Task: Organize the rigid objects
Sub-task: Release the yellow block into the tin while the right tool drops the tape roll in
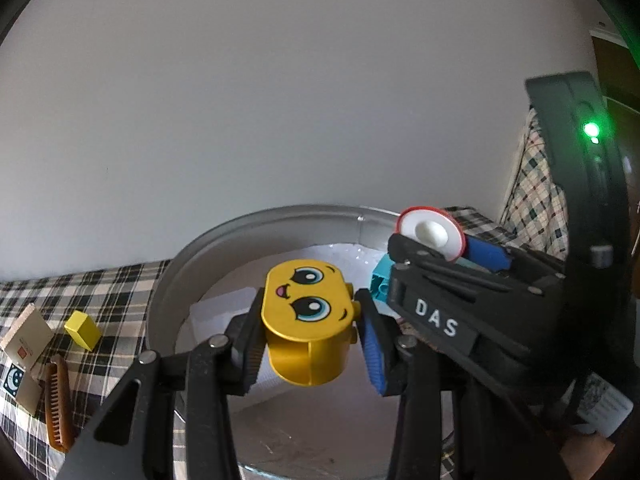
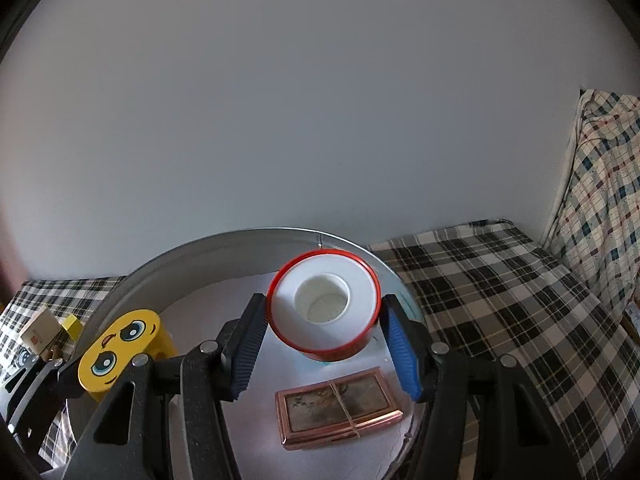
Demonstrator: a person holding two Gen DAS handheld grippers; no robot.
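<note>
Fingers of the left gripper (image 1: 310,334) clamp the yellow face block (image 1: 306,320) by its two sides, face up, held above the round metal tray (image 1: 256,224). Right gripper (image 2: 322,338) fingers pinch the red-rimmed white tape roll (image 2: 324,306) across its width, hole facing the camera, also over the tray and clear of its floor. In the left wrist view the right gripper sits close on the right, roll just beside the face block; a teal brick (image 1: 380,278) shows behind it, resting spot hidden. Copper-coloured flat case (image 2: 340,410) with a rubber band lies on the tray floor below the roll. Tray sits on a plaid bedspread (image 2: 500,300), against a plain wall. Outside the tray on the left: small yellow block (image 1: 83,330), brown comb (image 1: 59,404), small cardboard box (image 1: 26,338), all on the spread. Plaid pillow (image 2: 600,184) leans at far right.
</note>
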